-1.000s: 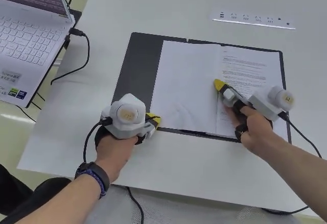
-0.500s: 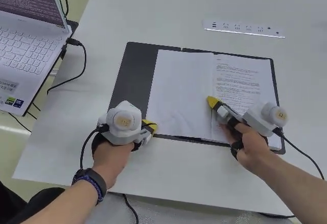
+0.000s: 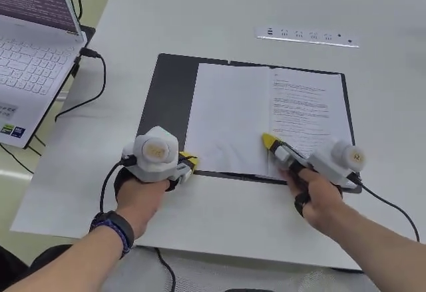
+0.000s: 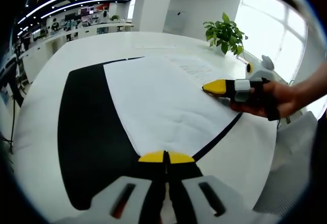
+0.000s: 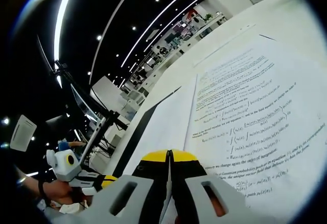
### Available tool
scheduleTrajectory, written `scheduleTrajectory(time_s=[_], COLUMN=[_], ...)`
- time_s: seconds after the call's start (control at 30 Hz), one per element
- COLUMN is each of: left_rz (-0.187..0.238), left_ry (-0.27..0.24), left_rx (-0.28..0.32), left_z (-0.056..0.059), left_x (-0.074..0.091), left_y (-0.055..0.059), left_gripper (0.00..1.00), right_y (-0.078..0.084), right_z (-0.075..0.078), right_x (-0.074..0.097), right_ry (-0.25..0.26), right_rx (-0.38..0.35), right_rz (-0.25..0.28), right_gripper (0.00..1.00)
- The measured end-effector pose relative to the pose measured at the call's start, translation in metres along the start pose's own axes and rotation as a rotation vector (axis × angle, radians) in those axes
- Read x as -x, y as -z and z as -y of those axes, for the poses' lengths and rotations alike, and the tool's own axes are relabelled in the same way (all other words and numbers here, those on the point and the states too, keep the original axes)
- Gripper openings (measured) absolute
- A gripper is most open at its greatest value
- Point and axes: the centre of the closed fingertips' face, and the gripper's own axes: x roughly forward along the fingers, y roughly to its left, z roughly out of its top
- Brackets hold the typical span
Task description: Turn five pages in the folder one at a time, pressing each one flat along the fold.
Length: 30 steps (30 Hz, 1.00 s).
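Observation:
The black folder [image 3: 166, 99] lies open on the white table, with a blank turned page [image 3: 226, 119] on its left half and a printed page [image 3: 306, 112] on its right. My right gripper [image 3: 268, 140] is shut, its yellow tips resting on the fold low down the page. The right gripper view shows those tips [image 5: 168, 156] between the blank sheet [image 5: 163, 127] and the printed text [image 5: 245, 117]. Shut and holding nothing, my left gripper [image 3: 188, 163] sits at the folder's near edge, left of the blank page's corner. Its tips [image 4: 166, 157] touch the black cover [image 4: 87, 127].
An open laptop [image 3: 33, 46] stands at the far left, and its cable [image 3: 86, 92] trails toward the folder. A white power strip [image 3: 307, 36] lies beyond the folder. The table's near edge runs just behind both hands.
The right gripper has slid down the fold toward the folder's near edge. The left gripper stays at the near edge. The head camera has shifted a little.

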Motion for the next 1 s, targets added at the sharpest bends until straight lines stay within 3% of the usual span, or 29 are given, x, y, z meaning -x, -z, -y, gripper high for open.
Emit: scheduleTrajectory(time_s=[1.0], left_rz=[0.012], left_ry=[0.01], left_rx=[-0.009], left_z=[0.002], left_x=[0.002], left_y=[-0.001], left_gripper=[0.0], right_y=[0.034], right_z=[-0.002], right_x=[0.032], right_ry=[0.016], right_rx=[0.018], right_rz=[-0.033], right_gripper=[0.0])
